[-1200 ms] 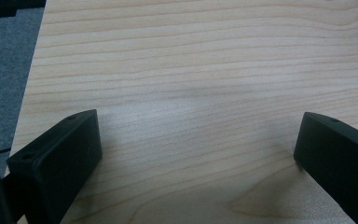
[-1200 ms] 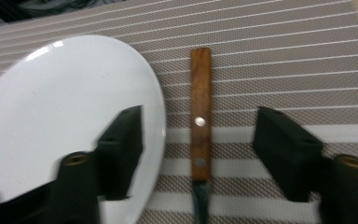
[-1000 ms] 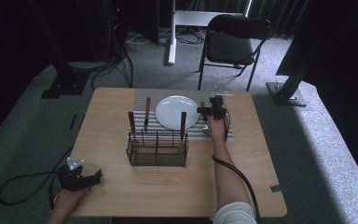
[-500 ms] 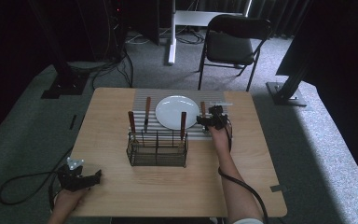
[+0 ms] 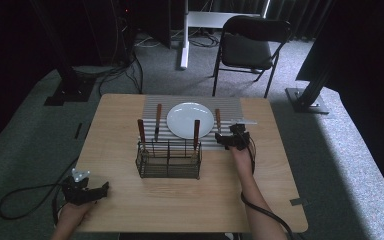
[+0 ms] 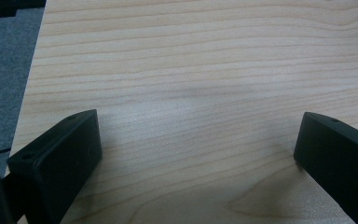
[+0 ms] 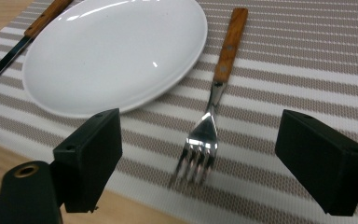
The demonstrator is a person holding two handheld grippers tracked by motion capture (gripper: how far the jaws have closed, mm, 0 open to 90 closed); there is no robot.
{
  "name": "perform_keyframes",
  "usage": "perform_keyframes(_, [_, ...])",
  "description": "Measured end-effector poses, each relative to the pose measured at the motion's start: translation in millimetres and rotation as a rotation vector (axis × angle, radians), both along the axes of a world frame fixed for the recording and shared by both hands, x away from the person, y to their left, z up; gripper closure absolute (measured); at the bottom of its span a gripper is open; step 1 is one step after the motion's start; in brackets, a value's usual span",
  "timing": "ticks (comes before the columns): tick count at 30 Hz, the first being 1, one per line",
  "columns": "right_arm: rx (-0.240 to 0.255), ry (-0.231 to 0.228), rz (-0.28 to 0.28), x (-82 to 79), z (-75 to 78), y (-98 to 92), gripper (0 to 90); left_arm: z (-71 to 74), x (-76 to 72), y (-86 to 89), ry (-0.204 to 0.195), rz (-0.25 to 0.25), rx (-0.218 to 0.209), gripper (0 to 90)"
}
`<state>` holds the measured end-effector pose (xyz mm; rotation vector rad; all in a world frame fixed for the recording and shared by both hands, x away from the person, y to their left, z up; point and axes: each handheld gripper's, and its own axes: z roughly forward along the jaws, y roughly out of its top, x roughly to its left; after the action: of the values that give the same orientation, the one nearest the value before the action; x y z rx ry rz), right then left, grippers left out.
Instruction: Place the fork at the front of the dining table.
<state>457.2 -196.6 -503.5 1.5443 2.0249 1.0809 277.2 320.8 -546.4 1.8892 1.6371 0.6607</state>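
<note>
A white plate (image 5: 190, 120) lies on a striped placemat (image 5: 230, 102). A wooden-handled fork (image 5: 218, 120) rests on the mat to the plate's right, and a knife (image 5: 157, 122) to its left. My right gripper (image 5: 227, 139) hovers just short of the fork, open, holding nothing. In the right gripper view the fork (image 7: 214, 93) lies between the spread jaws, tines toward me, beside the plate (image 7: 116, 51) and with the knife (image 7: 23, 39) beyond it. My left gripper (image 5: 99, 190) rests open at the table's near left corner, over bare wood (image 6: 191, 84).
A black wire basket (image 5: 169, 159) stands in front of the plate, with two wooden-handled utensils (image 5: 141, 131) (image 5: 196, 132) upright in it. A folding chair (image 5: 247, 47) stands beyond the table. A cable (image 5: 25, 192) trails off the left edge.
My right gripper has drawn back from the fork toward the near side. The fork stays on the mat. The left gripper has barely moved.
</note>
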Motion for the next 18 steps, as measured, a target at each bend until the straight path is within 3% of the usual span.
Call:
perform_keyframes(12, [-0.013,0.011,0.020,-32.9,-14.0,-18.7,14.3,0.0,0.0,0.0,0.000,0.000,0.000,0.6])
perform_keyframes(18, [-0.003,-0.007,0.006,-51.1,-20.4,-28.8,14.9,0.0,0.0,0.0,0.000,0.000,0.000,0.6])
